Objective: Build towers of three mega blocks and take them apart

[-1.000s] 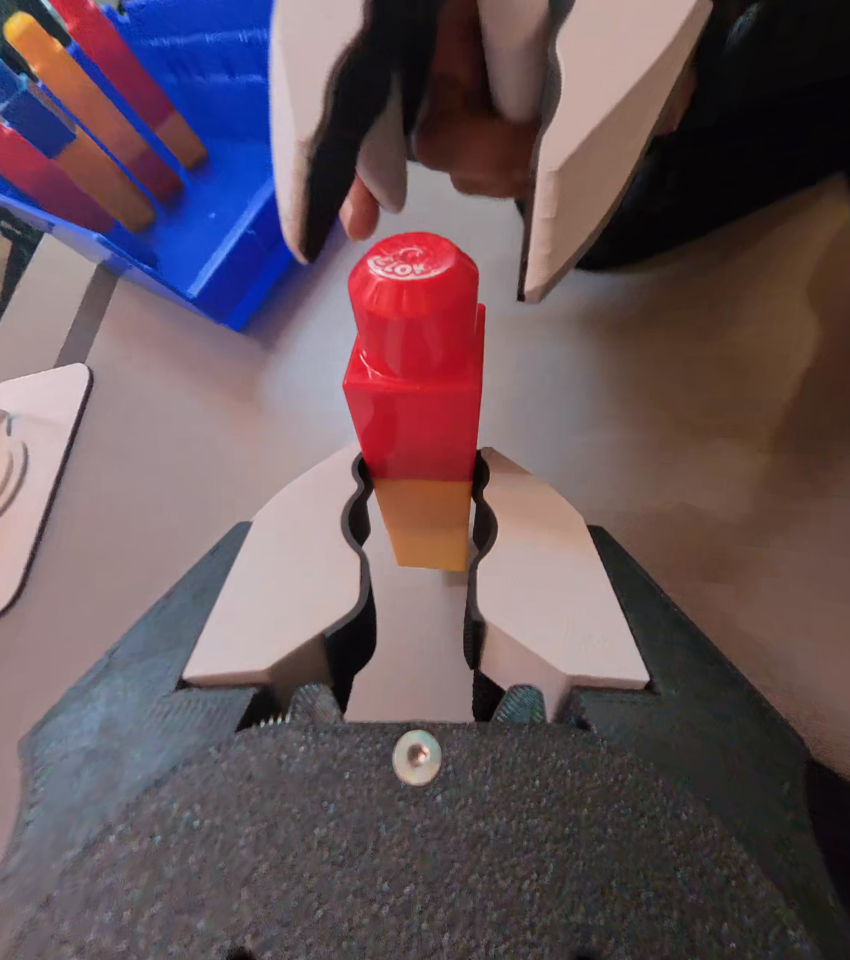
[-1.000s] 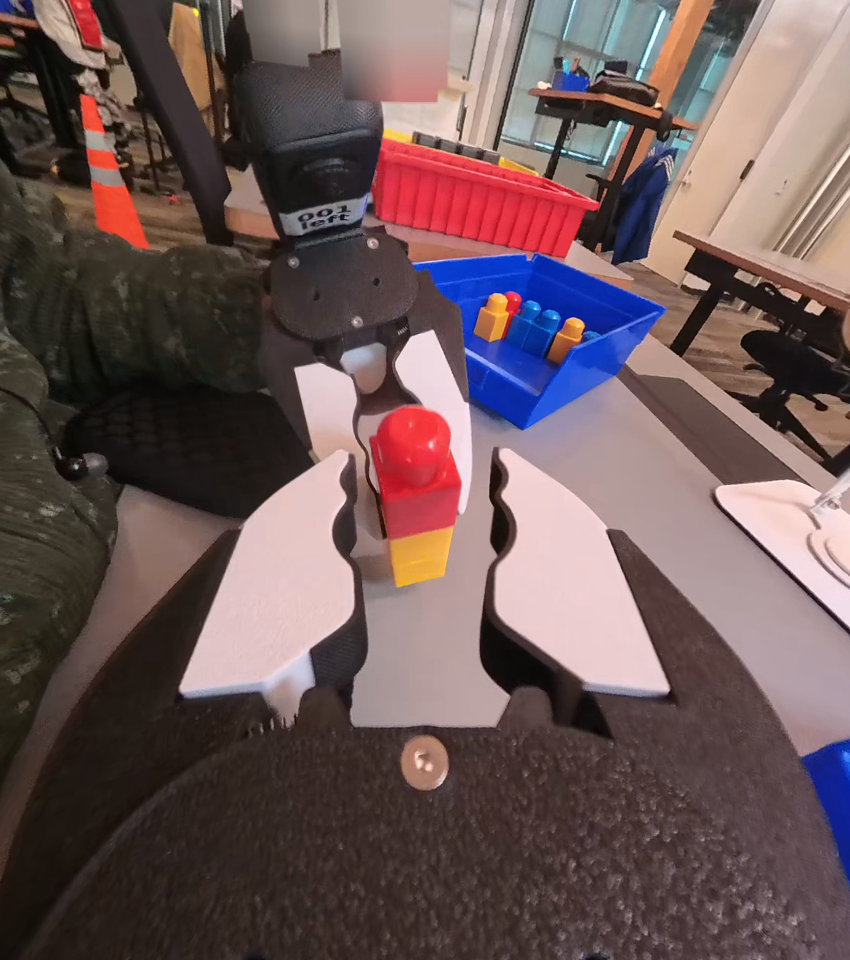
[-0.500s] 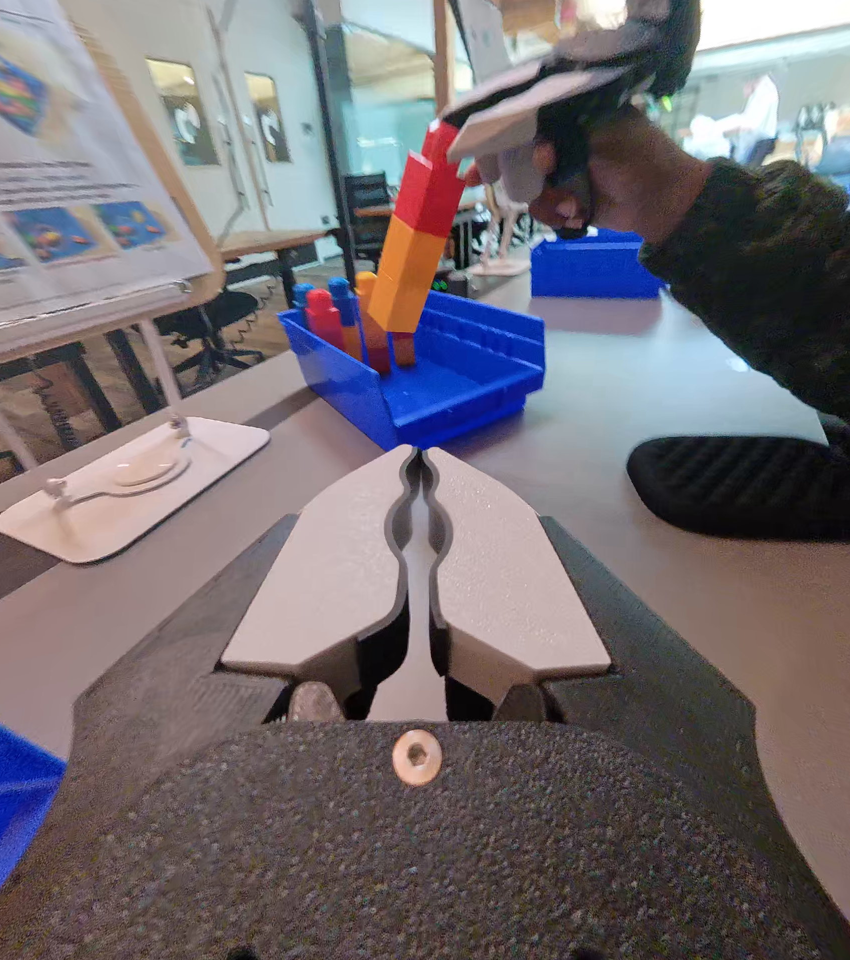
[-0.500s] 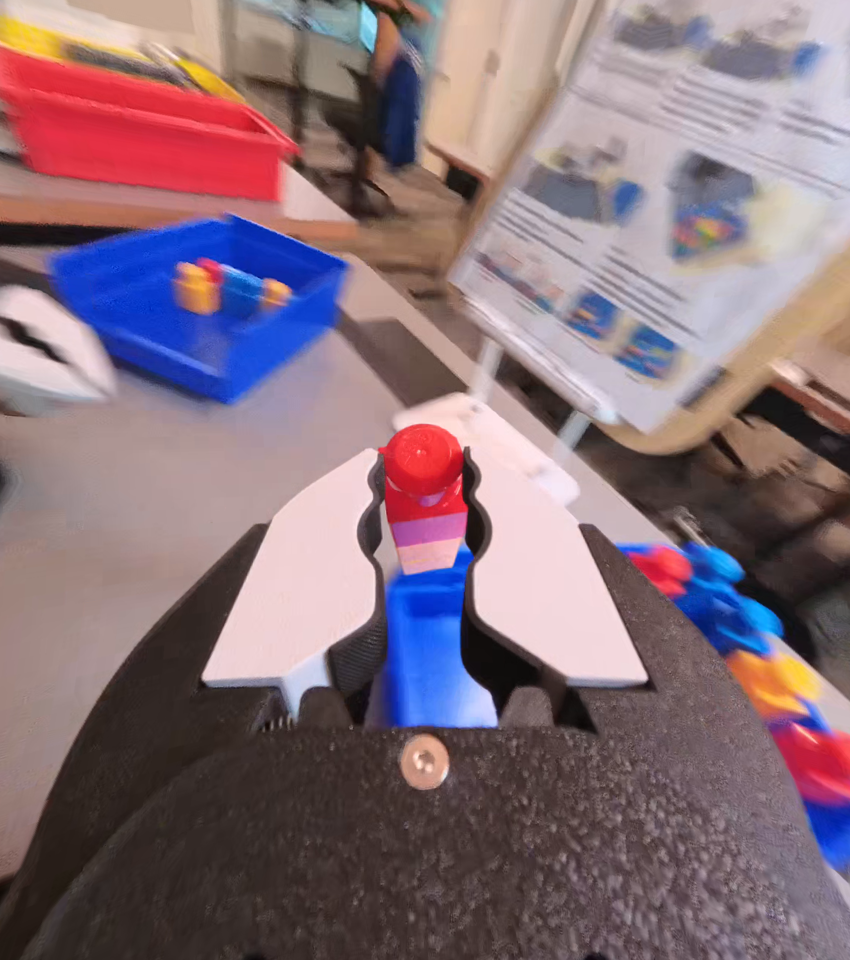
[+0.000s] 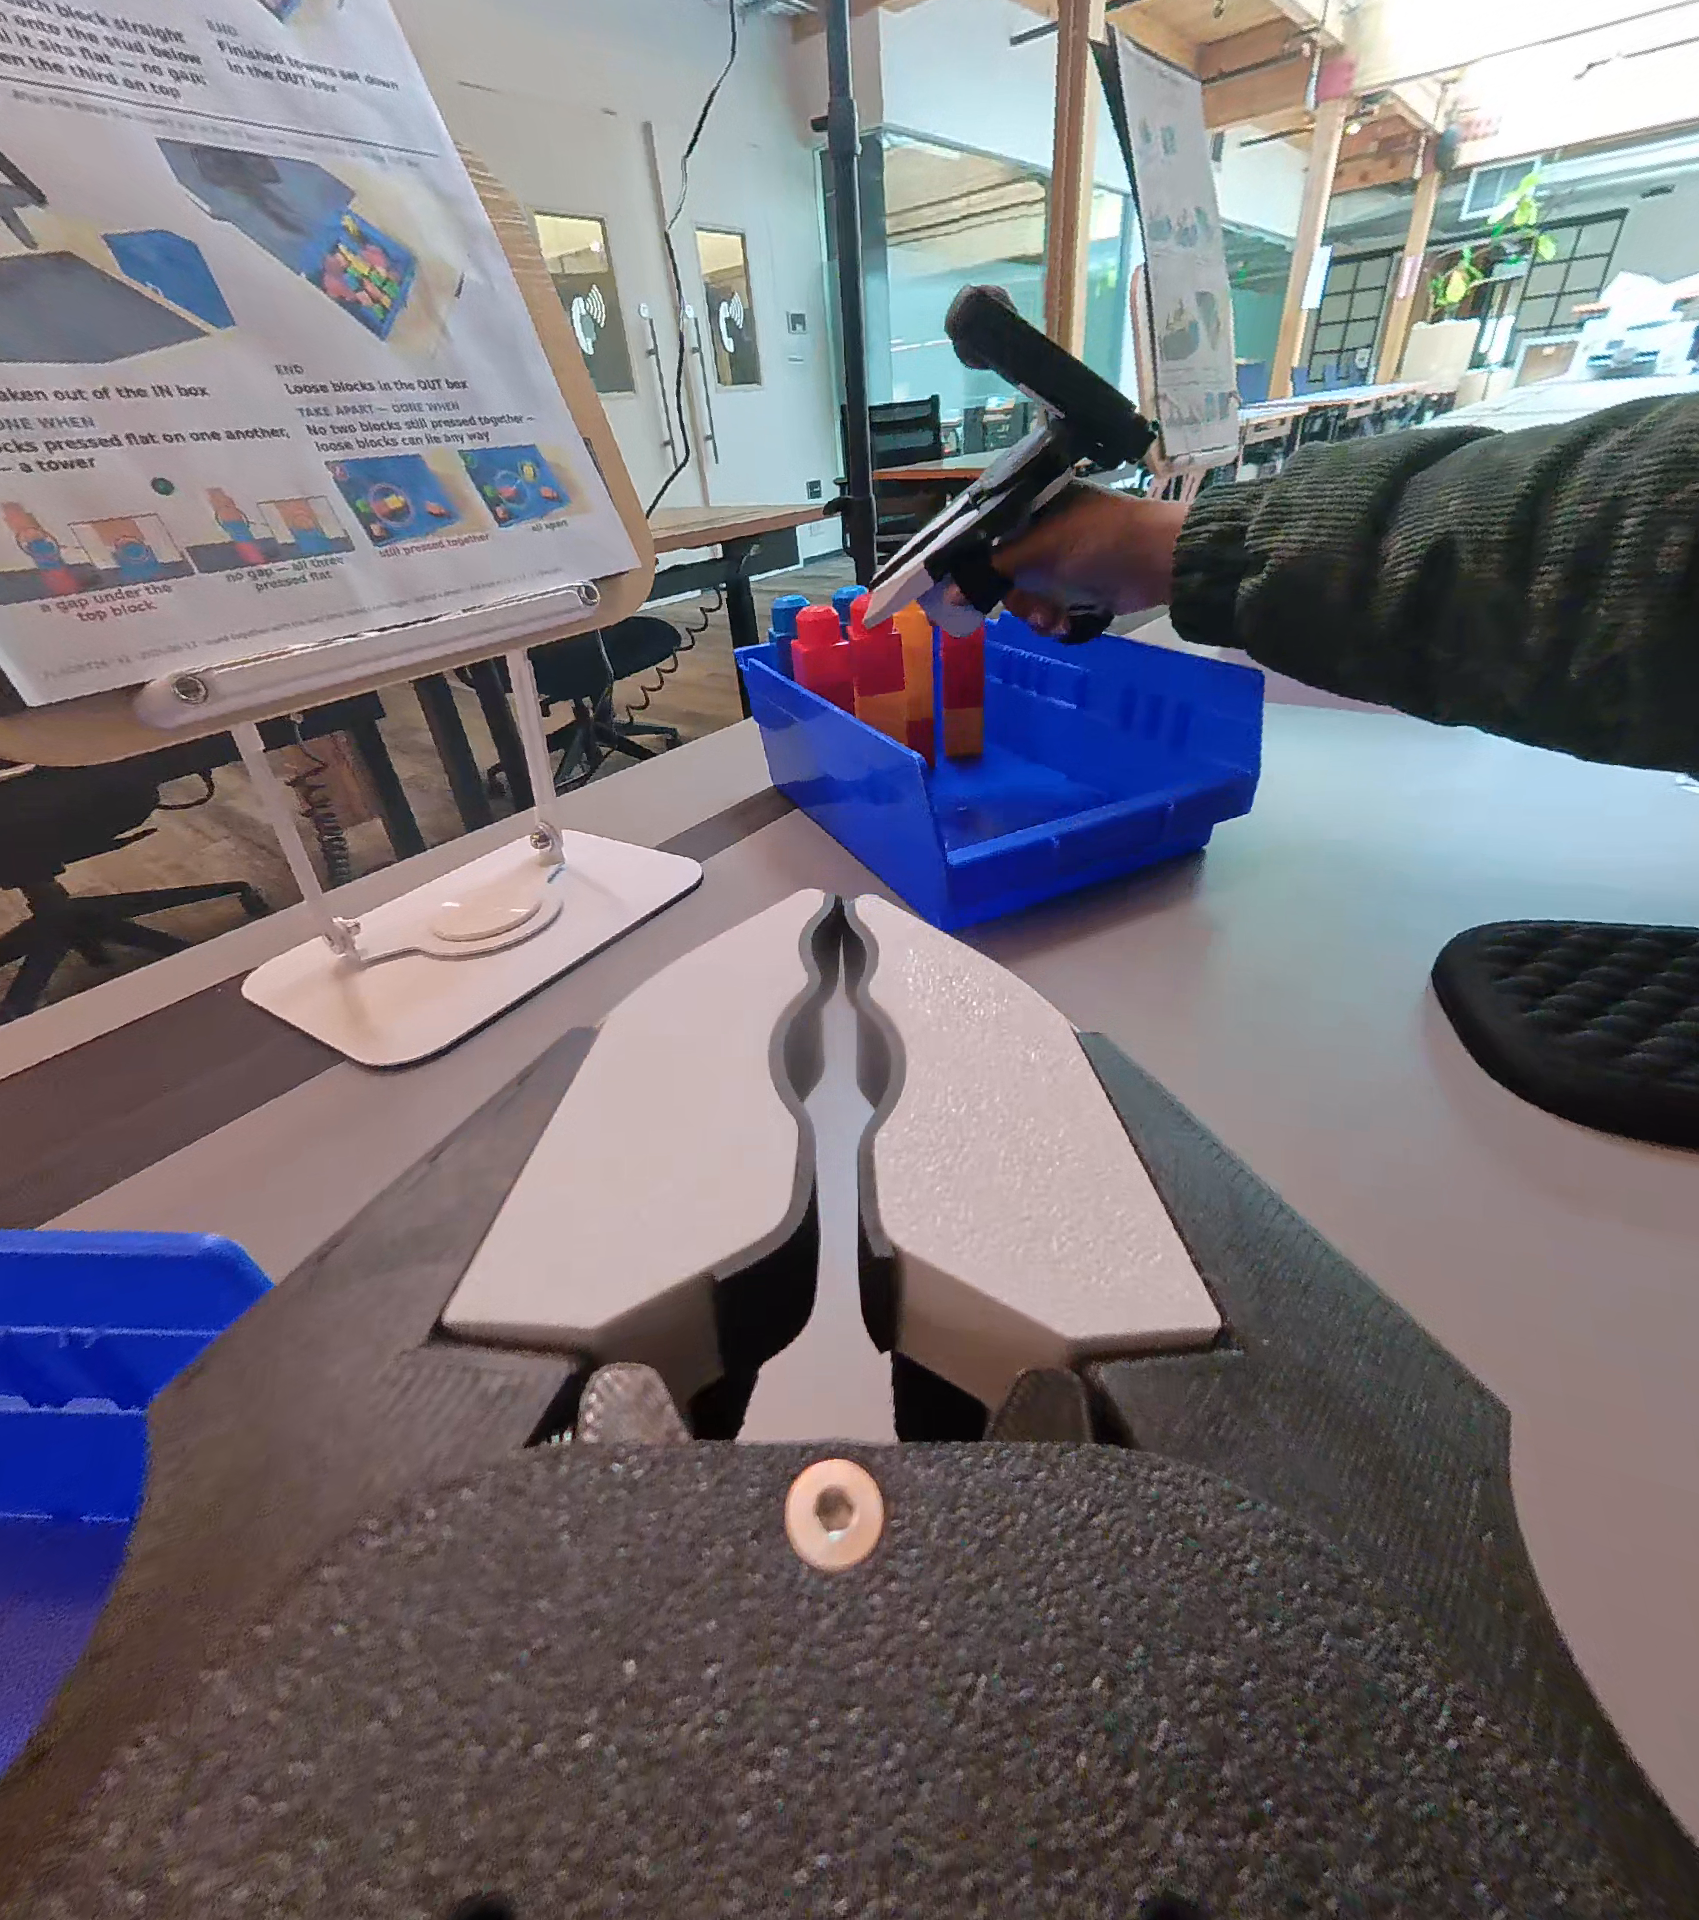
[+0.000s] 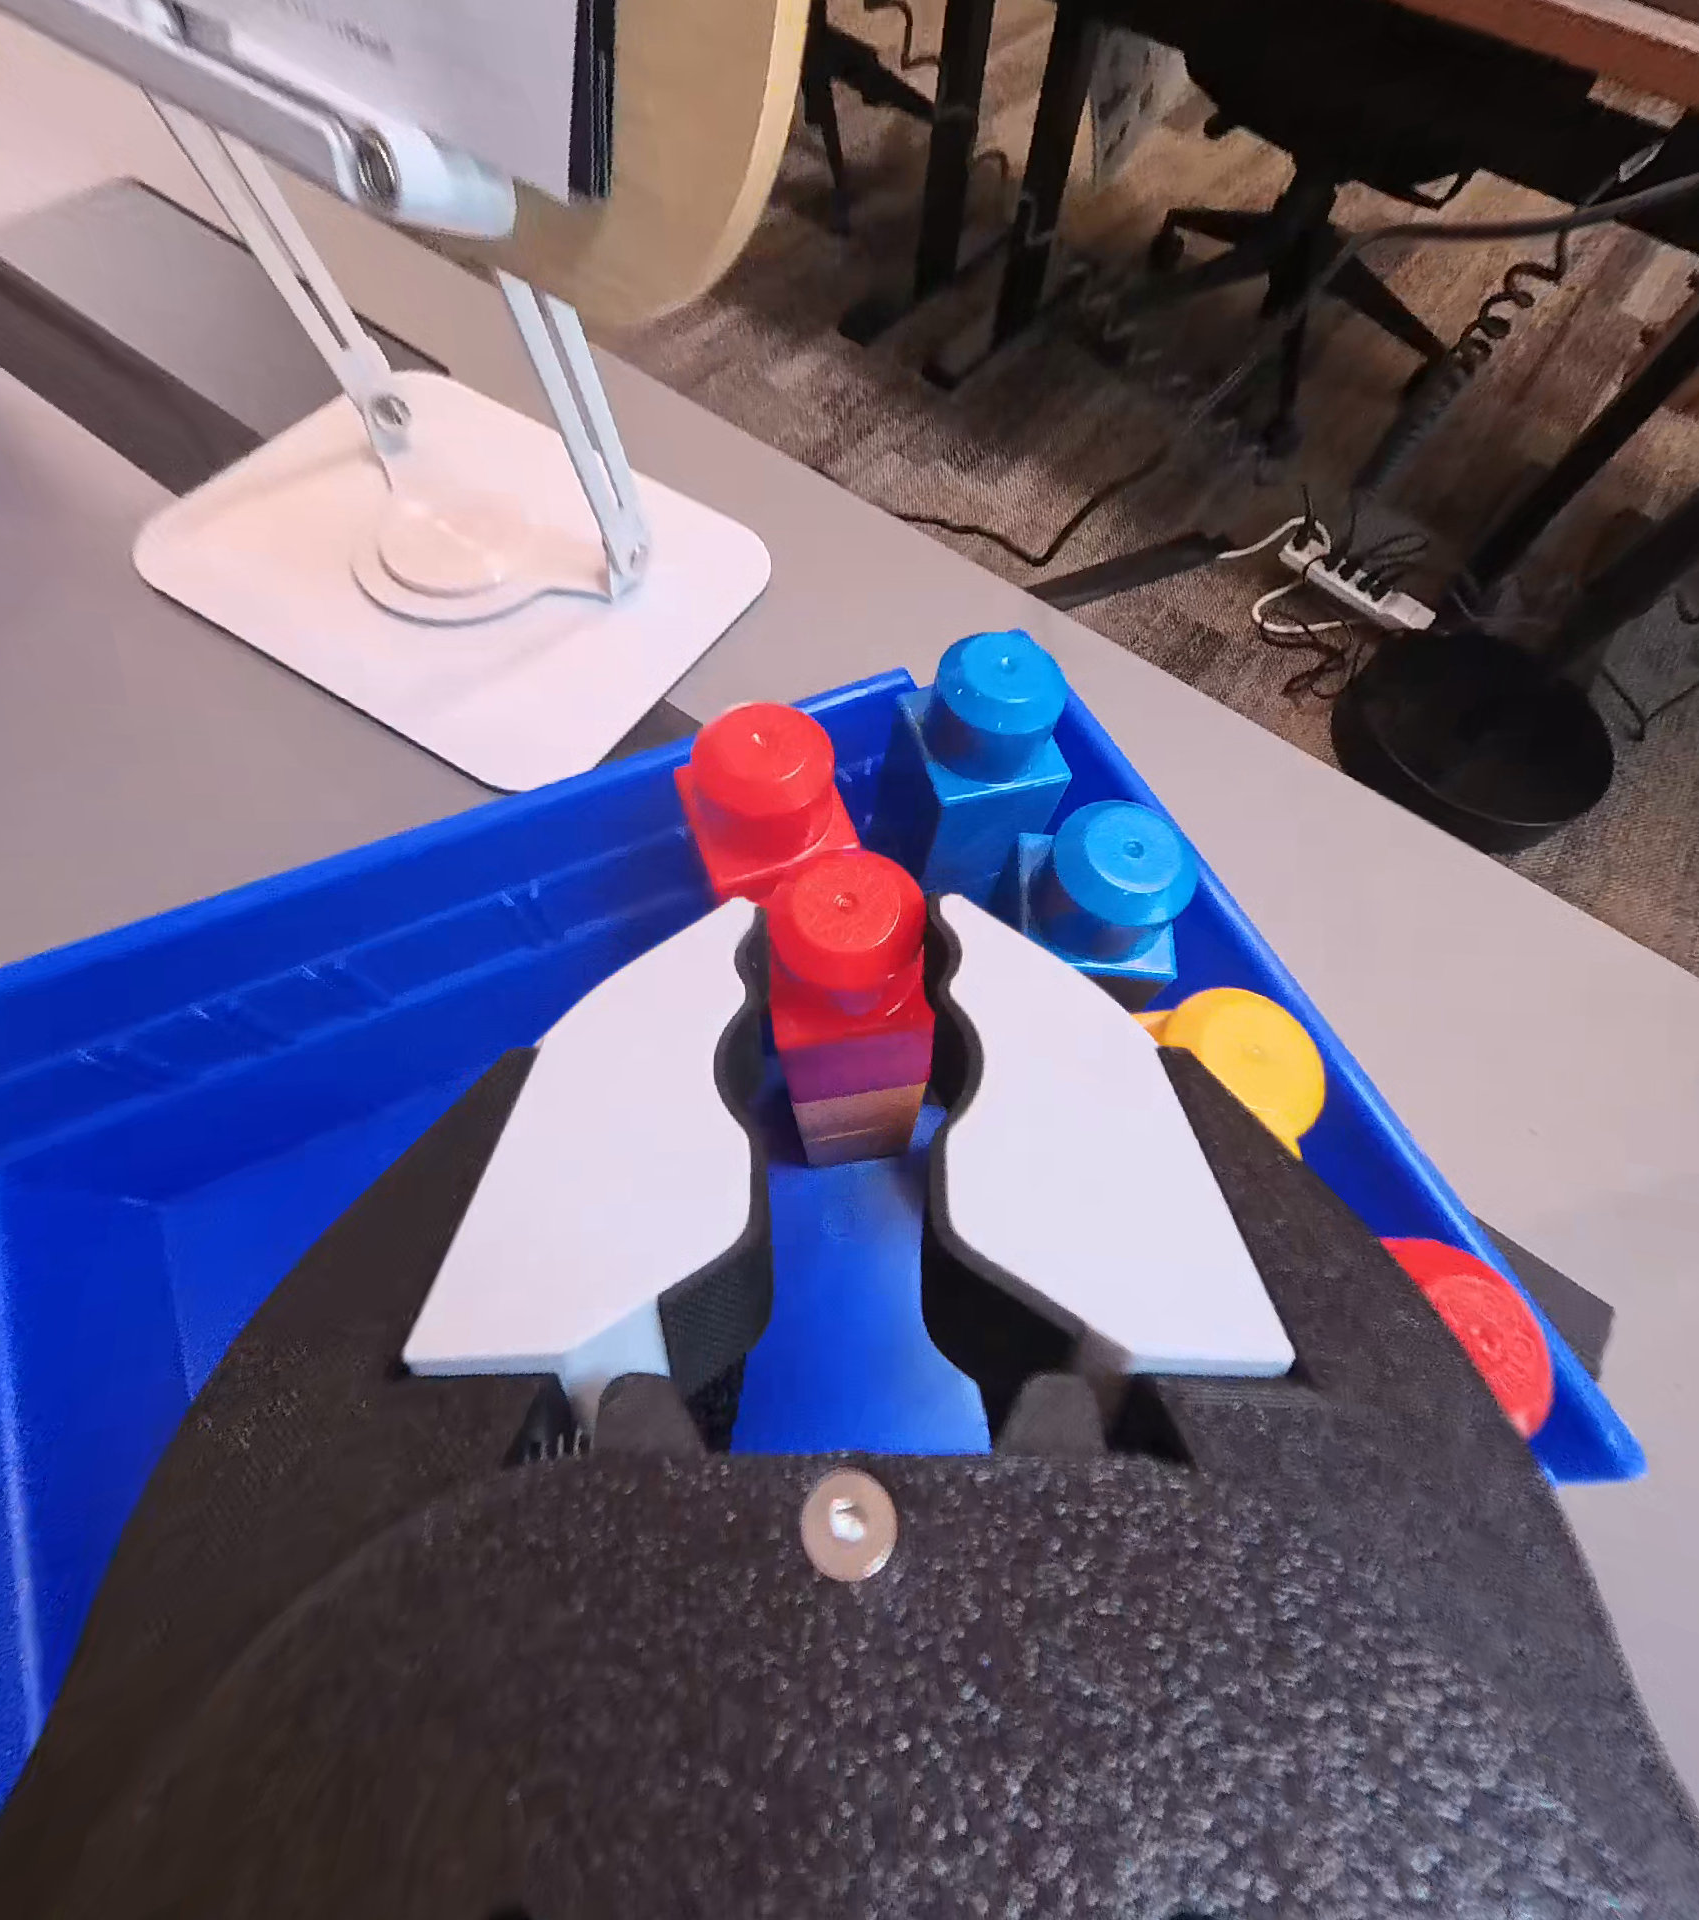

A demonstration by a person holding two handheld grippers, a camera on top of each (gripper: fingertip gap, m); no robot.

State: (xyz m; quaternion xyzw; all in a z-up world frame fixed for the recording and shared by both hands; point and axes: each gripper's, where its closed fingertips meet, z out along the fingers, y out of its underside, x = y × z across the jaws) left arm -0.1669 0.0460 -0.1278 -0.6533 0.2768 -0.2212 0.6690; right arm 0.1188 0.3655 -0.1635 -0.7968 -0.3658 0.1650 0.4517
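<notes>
Your right gripper [image 6: 845, 935] is clamped on a tower [image 6: 850, 1023] of blocks, red on top with orange below, pinched right between the 2 white fingers [image 6: 616, 1122] in the middle of the right wrist frame. The tower sits inside the blue bin [image 6: 201, 1039], but you can't tell if its base touches the bin floor. Just past the fingertips you've got another red-topped tower [image 6: 762, 800], and 2 blue-topped ones [image 6: 1001, 769] toward the upper right of it. A yellow stud [image 6: 1240, 1060] and a red stud [image 6: 1468, 1330] peek out on the right, partly behind the gripper body.

Your left gripper [image 5: 840, 914] is pinched closed on nothing, tips touching, low over the gray table [image 5: 1344, 1039], well apart from the bin [image 5: 1084, 821] in the upper middle of the left wrist frame.

Writing: there's a printed instruction sheet [image 5: 201, 312] with pictures on a white stand [image 5: 471, 945] at upper left. The block studs have embossed marks too small to make out. A black pad [image 5: 1634, 1029] lies at right.
</notes>
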